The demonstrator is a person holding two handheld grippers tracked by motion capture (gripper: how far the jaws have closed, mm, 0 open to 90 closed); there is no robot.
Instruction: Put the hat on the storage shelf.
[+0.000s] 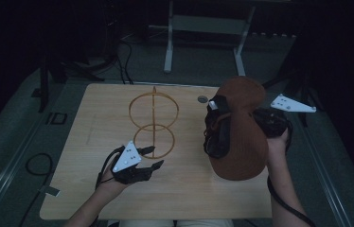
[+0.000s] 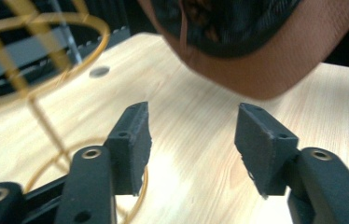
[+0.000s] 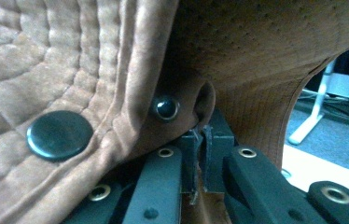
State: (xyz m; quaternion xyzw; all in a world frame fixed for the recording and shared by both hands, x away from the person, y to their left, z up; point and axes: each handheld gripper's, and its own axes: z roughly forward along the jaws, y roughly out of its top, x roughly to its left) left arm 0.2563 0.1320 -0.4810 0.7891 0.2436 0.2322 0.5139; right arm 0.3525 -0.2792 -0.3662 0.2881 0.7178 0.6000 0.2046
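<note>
1. While the right tongs (image 1: 241, 124) hold the brown cap (image 1: 239, 130) up over the right half of the desk (image 1: 94, 198), I note their jaws are pinched nearly together on a fold of its fabric, just below a small metal eyelet (image 3: 165, 108).
2. Left tongs (image 1: 150, 157) sit low near the desk's front left, jaws spread wide with nothing between them; they point toward the cap, which hangs well apart from them.
3. Gold wire stand (image 1: 154, 122), two rings on a central rod, stands upright mid-desk, just beyond the left tongs and left of the cap.
4. Judgement: the job looks like getting the cap onto the stand.
5. Risk: the grip takes only a thin edge of cloth, so the cap could slip out if I swing it quickly.
6. Risk: the stand looks light; a brush from the cap's brim or the left tongs could tip it.
7. Risk: the cap's strap (image 1: 213, 124) may be dangling, though dim lighting leaves me unsure, and it could snag on the top ring.
</note>
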